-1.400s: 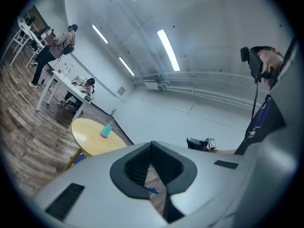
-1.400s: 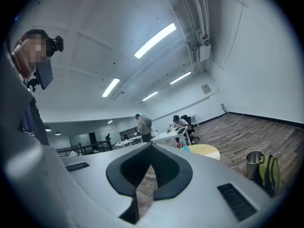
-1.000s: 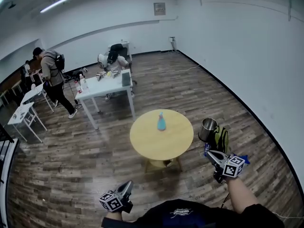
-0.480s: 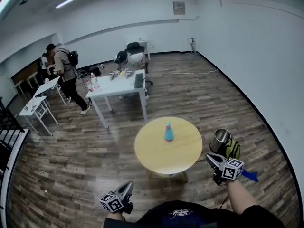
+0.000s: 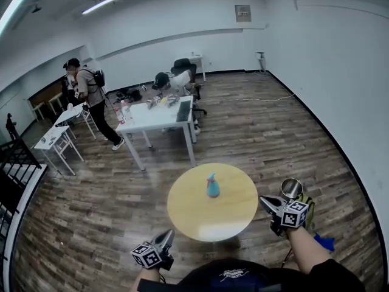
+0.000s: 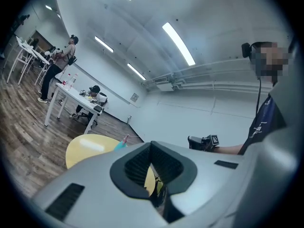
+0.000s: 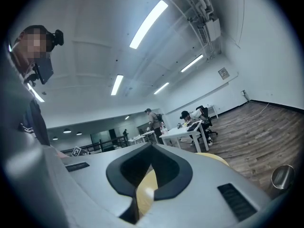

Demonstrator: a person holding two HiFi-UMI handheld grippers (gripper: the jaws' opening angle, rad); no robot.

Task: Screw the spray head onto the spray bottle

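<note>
A teal spray bottle (image 5: 212, 187) with a pink top stands upright near the middle of a round yellow table (image 5: 188, 215). It also shows small in the left gripper view, as the bottle (image 6: 122, 143) on the table (image 6: 88, 145). My left gripper (image 5: 168, 234) hangs shut and empty short of the table's near edge. My right gripper (image 5: 263, 200) is shut and empty just off the table's right rim. In their own views, the left gripper (image 6: 151, 148) and right gripper (image 7: 152, 148) have their jaws together with nothing between them.
A metal bin (image 5: 292, 188) and a yellow-green bag (image 5: 308, 203) stand on the wood floor right of the table. Beyond it is a white desk (image 5: 159, 117) with a seated person (image 5: 164, 79); another person (image 5: 90, 96) stands by small white tables (image 5: 53, 138).
The head view has shifted: the round table and bottle now lie lower in the picture and nearer me. Both grippers stay shut and empty; the right one sits closer to the table rim.
</note>
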